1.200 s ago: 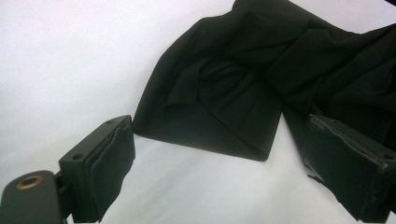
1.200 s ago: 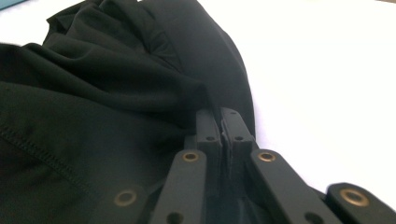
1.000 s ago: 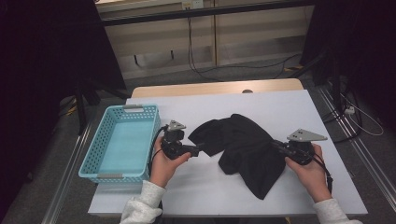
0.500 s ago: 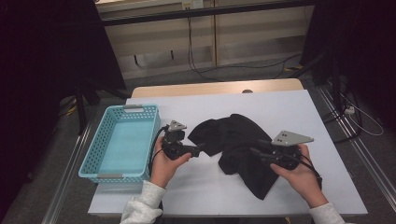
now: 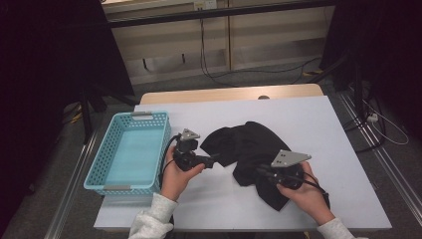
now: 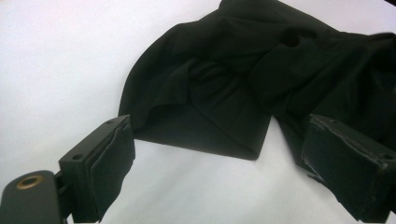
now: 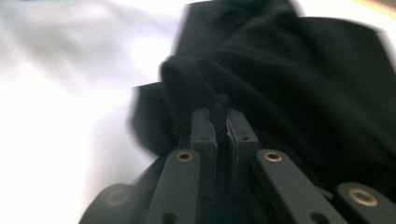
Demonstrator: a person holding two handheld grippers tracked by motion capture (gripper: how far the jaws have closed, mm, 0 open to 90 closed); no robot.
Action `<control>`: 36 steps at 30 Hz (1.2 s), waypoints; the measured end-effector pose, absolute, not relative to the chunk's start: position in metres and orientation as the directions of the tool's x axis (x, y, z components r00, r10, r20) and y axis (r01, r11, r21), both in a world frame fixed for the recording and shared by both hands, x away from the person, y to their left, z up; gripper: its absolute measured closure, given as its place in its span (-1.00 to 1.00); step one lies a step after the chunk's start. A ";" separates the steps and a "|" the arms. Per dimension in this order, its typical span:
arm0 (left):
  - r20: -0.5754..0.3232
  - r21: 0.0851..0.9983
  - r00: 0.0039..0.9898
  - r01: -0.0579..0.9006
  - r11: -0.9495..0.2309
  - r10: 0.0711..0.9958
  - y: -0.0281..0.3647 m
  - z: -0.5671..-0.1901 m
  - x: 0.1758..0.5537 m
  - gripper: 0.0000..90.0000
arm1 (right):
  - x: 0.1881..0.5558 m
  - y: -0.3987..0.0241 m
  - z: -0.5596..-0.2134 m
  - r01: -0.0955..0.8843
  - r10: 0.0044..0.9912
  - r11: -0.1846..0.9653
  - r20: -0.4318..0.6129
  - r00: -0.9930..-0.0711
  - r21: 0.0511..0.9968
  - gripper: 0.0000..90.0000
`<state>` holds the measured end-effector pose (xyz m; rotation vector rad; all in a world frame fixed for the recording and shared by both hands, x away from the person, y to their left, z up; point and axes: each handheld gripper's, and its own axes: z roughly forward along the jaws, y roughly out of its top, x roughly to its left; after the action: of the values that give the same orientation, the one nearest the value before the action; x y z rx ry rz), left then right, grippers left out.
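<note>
A crumpled black cloth (image 5: 246,142) lies in the middle of the white table (image 5: 308,114). My right gripper (image 5: 262,172) sits over the cloth's near right part. In the right gripper view its jaws have just been closing, and the right gripper (image 7: 218,114) is now shut on a bunched fold of the black cloth (image 7: 303,70). My left gripper (image 5: 211,160) rests at the cloth's left edge. In the left gripper view the left gripper (image 6: 217,135) stands wide open, and the edge of the black cloth (image 6: 224,93) lies just ahead of its pads, untouched.
A light blue plastic basket (image 5: 94,172) stands at the table's left side, close to the left hand. Bare white tabletop lies behind and to the right of the cloth. Cables run over the floor beyond the table.
The right hand has slid left onto the cloth, and the cloth's right part has bunched inward. The left hand has stayed put.
</note>
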<state>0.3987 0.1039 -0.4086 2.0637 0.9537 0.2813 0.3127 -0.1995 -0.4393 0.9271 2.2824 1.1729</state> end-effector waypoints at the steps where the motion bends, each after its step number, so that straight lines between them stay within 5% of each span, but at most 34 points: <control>1: -0.127 0.761 0.688 0.529 -0.374 0.714 0.104 -0.409 0.399 -0.79 | 0.313 -0.204 -0.436 0.373 0.733 0.399 -0.047 -0.679 0.838 0.88; 11: -0.129 0.756 0.691 0.532 -0.380 0.711 0.102 -0.411 0.399 -0.79 | 0.316 -0.255 -0.410 0.361 0.831 0.229 0.011 -0.556 0.904 0.88; 22: -0.131 0.751 0.706 0.529 -0.396 0.696 0.094 -0.416 0.396 -0.79 | 0.319 -0.263 -0.419 0.388 0.848 0.207 0.033 -0.528 0.898 0.88; 31: -0.157 0.747 0.800 0.480 -0.459 0.580 0.063 -0.436 0.383 -0.82 | 0.320 -0.260 -0.421 0.393 0.846 0.212 0.034 -0.533 0.895 0.88; 36: -0.145 0.744 0.850 0.431 -0.511 0.507 0.045 -0.449 0.374 -0.65 | 0.320 -0.258 -0.422 0.393 0.843 0.216 0.032 -0.537 0.894 0.88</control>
<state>0.3737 0.0453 -0.4485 2.1814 0.6794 0.1147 0.3199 -0.2581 -0.4217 1.1399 2.0292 1.2779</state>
